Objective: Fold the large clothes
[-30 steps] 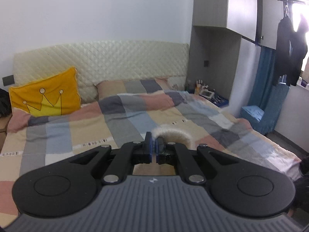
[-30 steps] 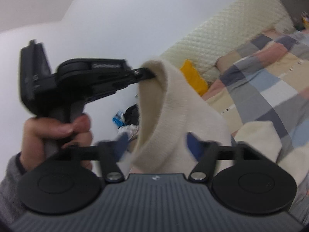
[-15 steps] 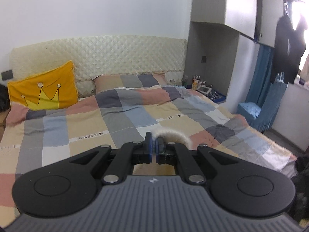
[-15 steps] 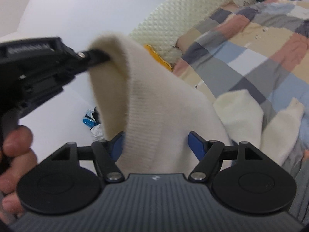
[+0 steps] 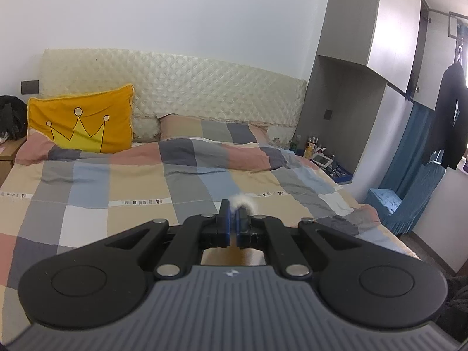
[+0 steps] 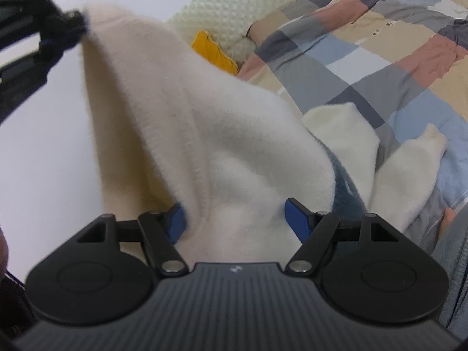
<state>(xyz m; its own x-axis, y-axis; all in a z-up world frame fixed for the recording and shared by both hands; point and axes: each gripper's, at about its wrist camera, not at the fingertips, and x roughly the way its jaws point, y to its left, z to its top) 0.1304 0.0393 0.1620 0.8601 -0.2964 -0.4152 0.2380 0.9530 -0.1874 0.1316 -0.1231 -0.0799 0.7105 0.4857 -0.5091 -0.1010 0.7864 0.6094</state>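
Zero folds done as far as I can tell: the cream sweater (image 6: 239,146) hangs in the air, pinched at one edge by the left gripper (image 5: 233,219), clamped tight up at 10 o'clock in the right wrist view. Its sleeves trail onto the bed (image 6: 395,58) toward 3 o'clock. Right gripper (image 6: 234,222) gapes wide with fabric bunched between its fingers, unsqueezed, so all the laying flat and folding remains.
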